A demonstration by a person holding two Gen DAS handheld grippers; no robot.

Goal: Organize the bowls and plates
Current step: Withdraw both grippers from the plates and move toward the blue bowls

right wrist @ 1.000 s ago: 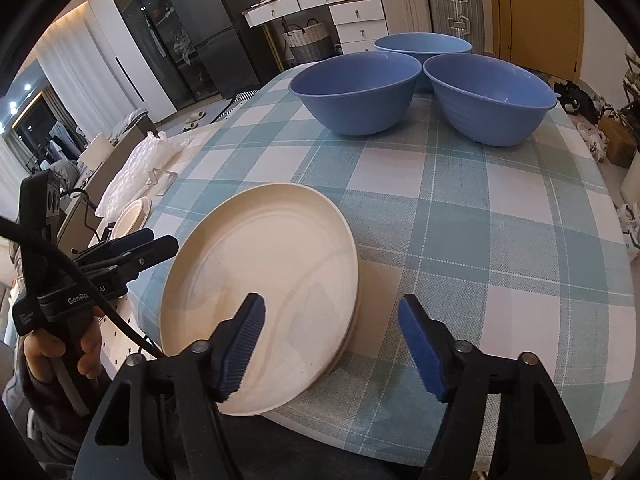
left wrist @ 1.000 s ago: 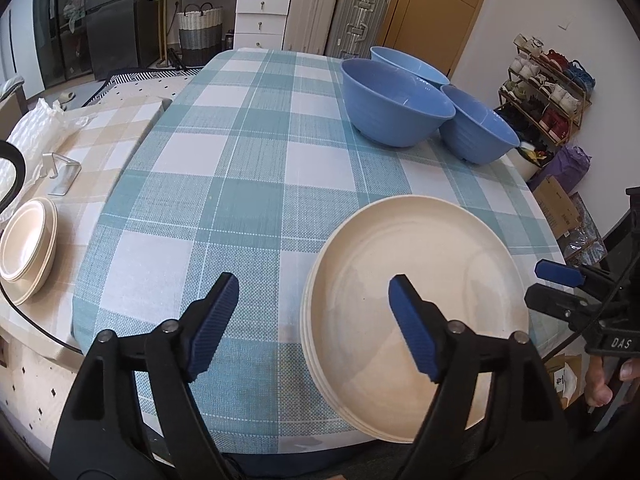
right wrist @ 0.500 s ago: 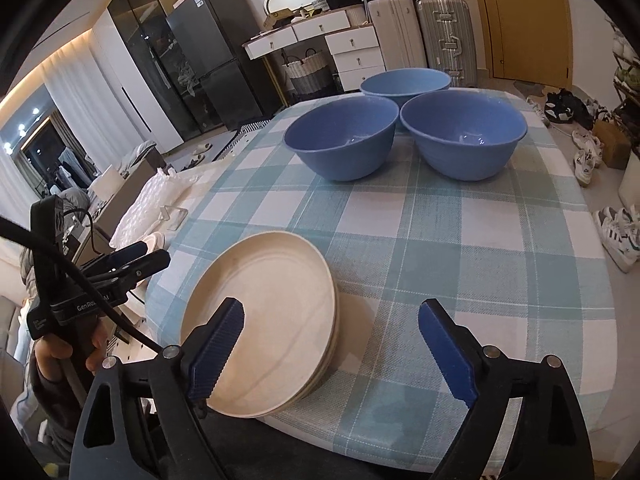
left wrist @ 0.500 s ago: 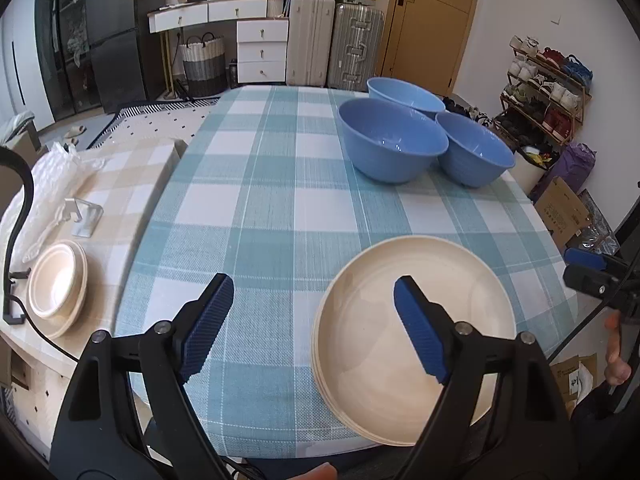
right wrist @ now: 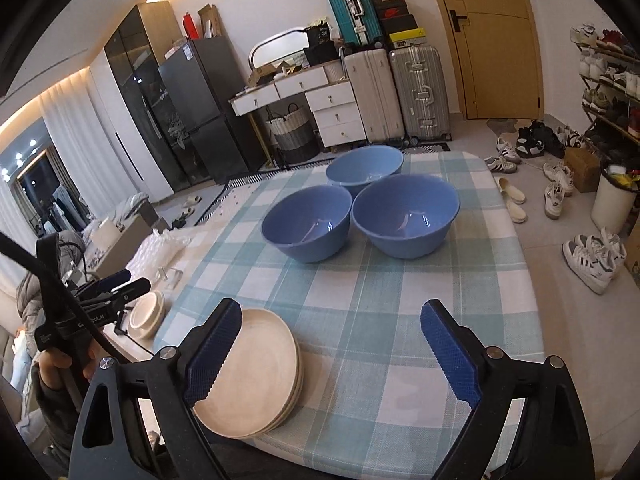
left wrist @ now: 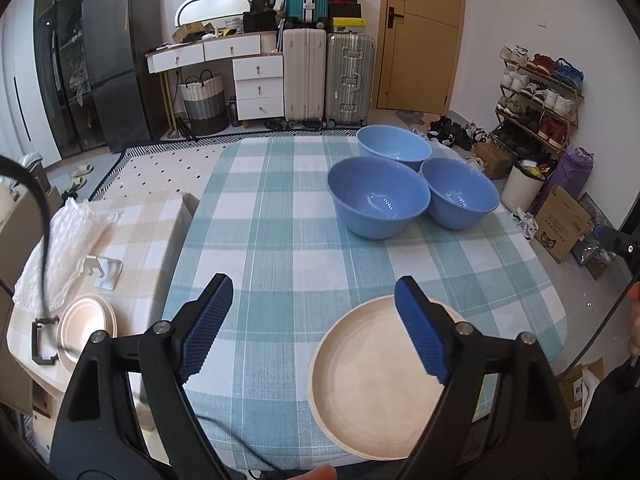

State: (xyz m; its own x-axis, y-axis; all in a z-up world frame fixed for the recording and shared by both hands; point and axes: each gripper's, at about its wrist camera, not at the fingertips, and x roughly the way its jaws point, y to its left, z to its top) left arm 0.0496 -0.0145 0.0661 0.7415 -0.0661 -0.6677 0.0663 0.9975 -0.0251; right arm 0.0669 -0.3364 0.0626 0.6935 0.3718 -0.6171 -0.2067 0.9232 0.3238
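A stack of cream plates (left wrist: 372,384) (right wrist: 256,376) lies at the near edge of the checked table (left wrist: 280,240). Three blue bowls stand empty and close together at the far right: the nearest bowl (left wrist: 378,200) (right wrist: 308,220), one to its right (left wrist: 460,194) (right wrist: 404,212), and one behind them (left wrist: 394,148) (right wrist: 364,166). My left gripper (left wrist: 313,284) hangs open above the table, its right finger over the plates' rim. Held well above the near edge, my right gripper (right wrist: 332,308) is open and empty, with the plates under its left finger.
A second stack of smaller cream plates (left wrist: 86,324) (right wrist: 148,314) sits on a lower side table (left wrist: 132,216) to the left, beside bubble wrap (left wrist: 76,236) and a metal stand (left wrist: 106,272). Suitcases, drawers and a shoe rack stand beyond the table. A hand holds the left gripper (right wrist: 116,284).
Both grippers have risen and drawn back from the cream plates, so the plates look smaller and more of the room shows. The right jaws have widened.
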